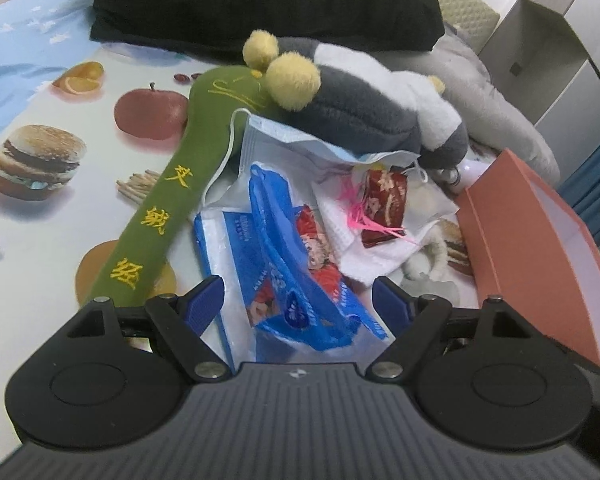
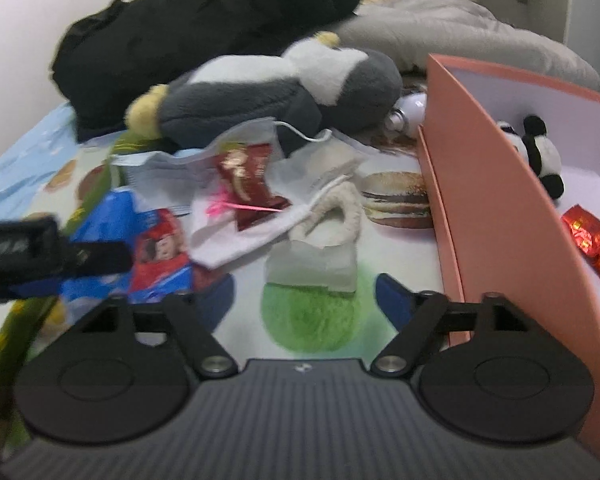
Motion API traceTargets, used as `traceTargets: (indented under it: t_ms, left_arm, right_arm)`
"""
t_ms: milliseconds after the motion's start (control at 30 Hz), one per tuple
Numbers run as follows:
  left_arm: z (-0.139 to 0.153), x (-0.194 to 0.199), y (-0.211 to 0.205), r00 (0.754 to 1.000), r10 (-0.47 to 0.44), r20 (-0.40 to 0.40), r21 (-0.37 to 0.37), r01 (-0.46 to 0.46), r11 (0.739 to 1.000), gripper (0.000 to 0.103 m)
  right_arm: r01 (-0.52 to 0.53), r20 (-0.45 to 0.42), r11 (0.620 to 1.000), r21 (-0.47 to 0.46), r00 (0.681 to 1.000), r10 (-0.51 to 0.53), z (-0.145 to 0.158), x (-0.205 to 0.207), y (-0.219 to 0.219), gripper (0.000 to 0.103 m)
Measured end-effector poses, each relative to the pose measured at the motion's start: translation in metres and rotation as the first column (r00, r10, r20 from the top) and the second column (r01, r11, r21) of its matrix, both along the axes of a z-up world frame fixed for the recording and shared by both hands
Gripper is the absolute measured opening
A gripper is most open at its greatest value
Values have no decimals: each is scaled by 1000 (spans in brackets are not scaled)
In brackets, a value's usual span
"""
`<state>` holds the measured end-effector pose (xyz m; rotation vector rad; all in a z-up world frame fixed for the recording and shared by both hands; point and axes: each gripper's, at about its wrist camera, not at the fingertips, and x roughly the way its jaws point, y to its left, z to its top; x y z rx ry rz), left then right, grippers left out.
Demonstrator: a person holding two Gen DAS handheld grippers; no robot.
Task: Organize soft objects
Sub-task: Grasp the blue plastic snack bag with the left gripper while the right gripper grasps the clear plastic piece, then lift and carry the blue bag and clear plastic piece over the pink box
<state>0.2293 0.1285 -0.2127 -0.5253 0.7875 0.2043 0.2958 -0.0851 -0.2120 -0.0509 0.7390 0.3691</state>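
My left gripper (image 1: 298, 300) stands with its blue-padded jaws wide apart and nothing pressed between them; they hover over a crumpled blue plastic packet with a red cartoon print (image 1: 300, 276), which lies on the food-printed tablecloth (image 1: 40, 208). A long green plush stick with yellow embroidered characters (image 1: 156, 216) lies just beside that packet, its long axis running diagonally from near my left jaw up to its rounded head, which points away from me and carries two yellow pom-poms (image 1: 292, 80). A grey and white plush toy (image 1: 364, 116) lies across the far end of the stick's head, its long axis roughly crosswise in the left view. In front of it lie a white face mask (image 1: 276, 136), a dark red foil sachet with pink threads (image 1: 384, 204) and a white cloth (image 1: 364, 248). My right gripper (image 2: 304, 300) is likewise open and empty, above a green patch printed on the tablecloth, near a pale folded fabric piece (image 2: 312, 268). To its right stands a salmon-pink cardboard box (image 2: 512, 216), holding a small panda plush (image 2: 540, 156) and a red foil wrapper (image 2: 592, 244). A black garment (image 2: 188, 36) lies at the far side.
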Motion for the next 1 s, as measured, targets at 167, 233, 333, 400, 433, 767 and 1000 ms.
traceTargets:
  t_ms: [167,233,333,400,433,767,1000]
  left_arm:
    - [-12,7,2,999,20,-26,23,-19,1000,75]
    - [-13,6,2,1000,23,-19,31,-23,999,75]
    - [-13,5,-2,1000,15,-23,51,-14,999,71]
    - [-14,2,-3,1000,19,-23,49,-18,999,67]
    - [-13,1,-3,999,21,-25,52,-20,998,63]
    - [-6,-16,-11,1000,5,-16,33,-5,999,18]
    - [6,-40,-22,1000,-19,5,24,19,1000,14]
  right_arm:
    - [-17,-4,1000,-13,1000,17,-15,17,9,82]
    - [-23,10,999,-30,1000,24,-19,21,13,82]
    - [-60,0,998,-26,998,60,-27,26,17,83]
    - [-81,18,996,-26,997,82,-28,25,19,81]
    - [-87,21,996,-32,996,88,-28,24,20,76]
    - [-88,27,996,-34,996,89,-15,9,13,55]
    - [-91,21,996,-19,996,92,-1,-24,-1,55]
